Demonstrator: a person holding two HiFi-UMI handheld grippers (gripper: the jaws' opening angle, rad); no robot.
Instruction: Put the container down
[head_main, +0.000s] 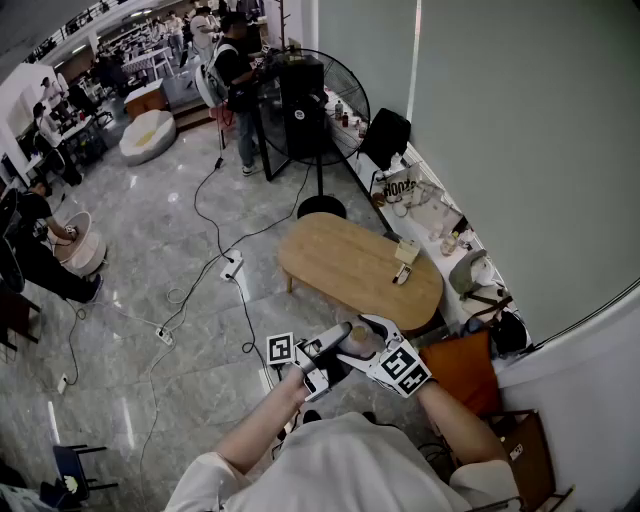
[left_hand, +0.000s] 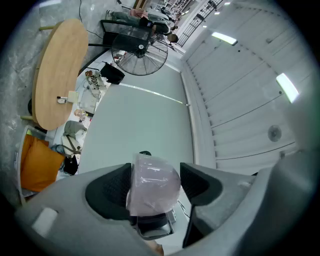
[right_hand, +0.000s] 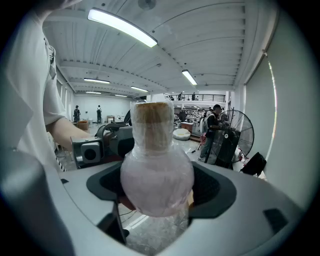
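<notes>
The container (right_hand: 156, 172) is a round-bellied flask with a cork stopper, wrapped in clear film. My right gripper (right_hand: 157, 187) is shut on its belly, which fills the gap from pad to pad, neck upright. The left gripper (left_hand: 152, 186) faces it from the other side. There the container (left_hand: 150, 192) lies against one pad, with a gap to the other pad (left_hand: 197, 185), so the jaws stand open around it. In the head view both grippers, left (head_main: 318, 358) and right (head_main: 388, 356), meet close in front of my chest with the container (head_main: 360, 338) between them, above the floor.
An oval wooden table (head_main: 340, 270) stands ahead with small items (head_main: 404, 258) near its right end. A large floor fan (head_main: 320, 110) stands behind it. Cables and a power strip (head_main: 232, 266) cross the marble floor. An orange bag (head_main: 465, 370) sits at my right. People stand far back.
</notes>
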